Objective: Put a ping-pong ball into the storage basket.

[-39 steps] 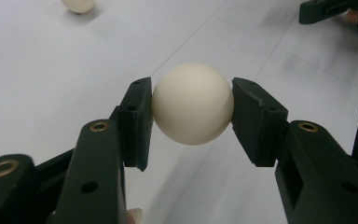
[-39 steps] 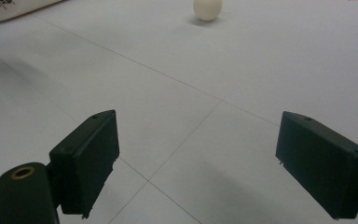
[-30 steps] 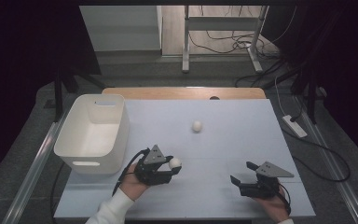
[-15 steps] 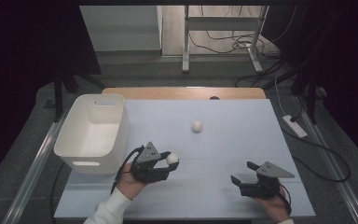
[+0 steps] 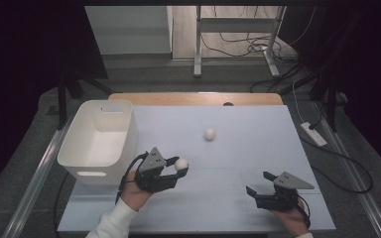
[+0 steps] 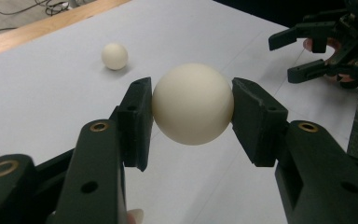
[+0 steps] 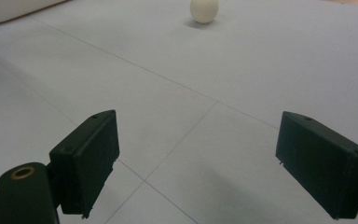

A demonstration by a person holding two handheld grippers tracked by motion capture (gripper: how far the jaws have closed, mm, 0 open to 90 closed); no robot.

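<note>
My left gripper (image 5: pixel 177 168) is shut on a cream ball (image 5: pixel 181 164), held just above the table next to the white bin (image 5: pixel 99 141). In the left gripper view the ball (image 6: pixel 192 103) sits squeezed between the two black pads. A second cream ball (image 5: pixel 209 134) lies loose on the table's middle, also seen as the far ball (image 6: pixel 114 56) and the ball (image 7: pixel 204 10). My right gripper (image 5: pixel 259 186) rests at the front right, open, nothing between its jaws (image 7: pixel 205 163).
The white bin stands at the table's left side, its inside showing nothing. A wooden strip (image 5: pixel 198 99) runs along the table's far edge. A power strip (image 5: pixel 313 134) and cables lie on the floor to the right.
The left gripper, with the ball in it, has shifted slightly left and back toward the bin. The right gripper and the loose ball have stayed put.
</note>
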